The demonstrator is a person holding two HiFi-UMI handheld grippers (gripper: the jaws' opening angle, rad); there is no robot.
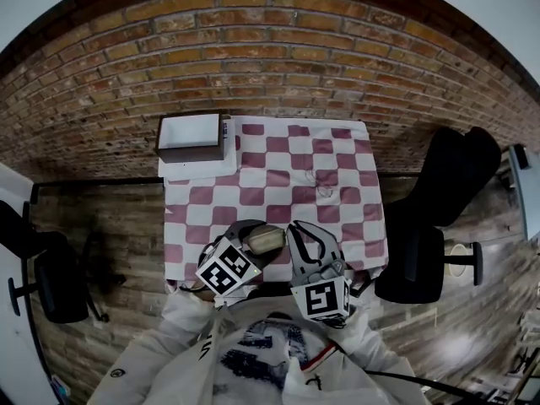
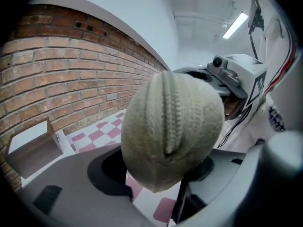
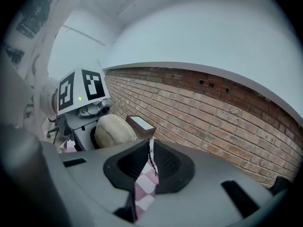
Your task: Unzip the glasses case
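Note:
A beige fabric glasses case [image 1: 264, 240] is held up over the near edge of the table, with my left gripper [image 1: 257, 241] shut on it. In the left gripper view the case [image 2: 173, 126] fills the space between the two fingers [image 2: 71, 188], and its zip runs down the middle towards me. My right gripper [image 1: 297, 233] hangs just right of the case with its jaws shut. In the right gripper view the shut right gripper [image 3: 150, 151] points past the case [image 3: 113, 130], which sits off to the left; I see nothing clearly held in these jaws.
A red-and-white checked cloth [image 1: 337, 175] covers the table. An open brown box [image 1: 191, 136] with a white inside stands at its back left. A small wiry item [image 1: 321, 184] lies mid-cloth. Black office chairs stand at the right [image 1: 447, 184] and left [image 1: 51, 268]. A brick wall lies behind.

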